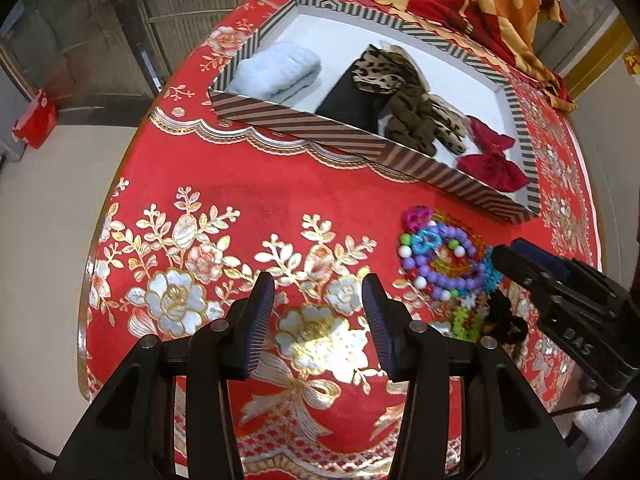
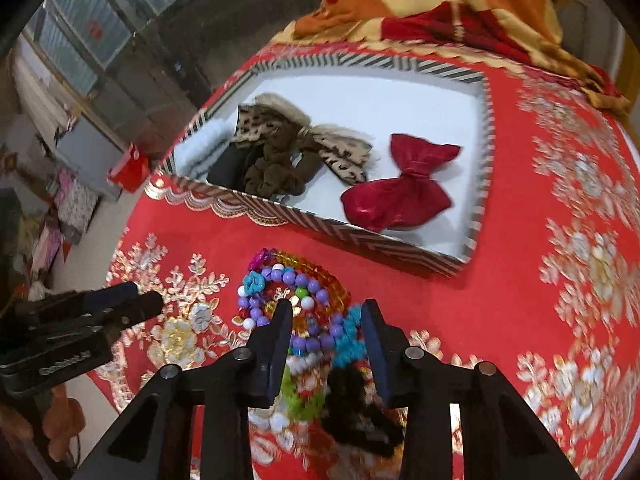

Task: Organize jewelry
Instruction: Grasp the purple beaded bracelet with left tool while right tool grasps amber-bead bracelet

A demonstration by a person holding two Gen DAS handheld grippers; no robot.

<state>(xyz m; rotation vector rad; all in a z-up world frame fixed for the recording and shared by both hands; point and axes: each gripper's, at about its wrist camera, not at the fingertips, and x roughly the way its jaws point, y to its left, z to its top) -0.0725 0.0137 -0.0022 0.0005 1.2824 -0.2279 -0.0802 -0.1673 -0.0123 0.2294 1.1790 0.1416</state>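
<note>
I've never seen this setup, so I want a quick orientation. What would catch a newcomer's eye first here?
Probably the red tablecloth with its gold and silver flowers, which fills both views. Next, the pile of bright bead bracelets lying on the cloth in front of the striped box, with the right gripper poised over it, jaws open. Inside the box, a shiny red bow lies beside leopard-print and brown hair ties.
</note>
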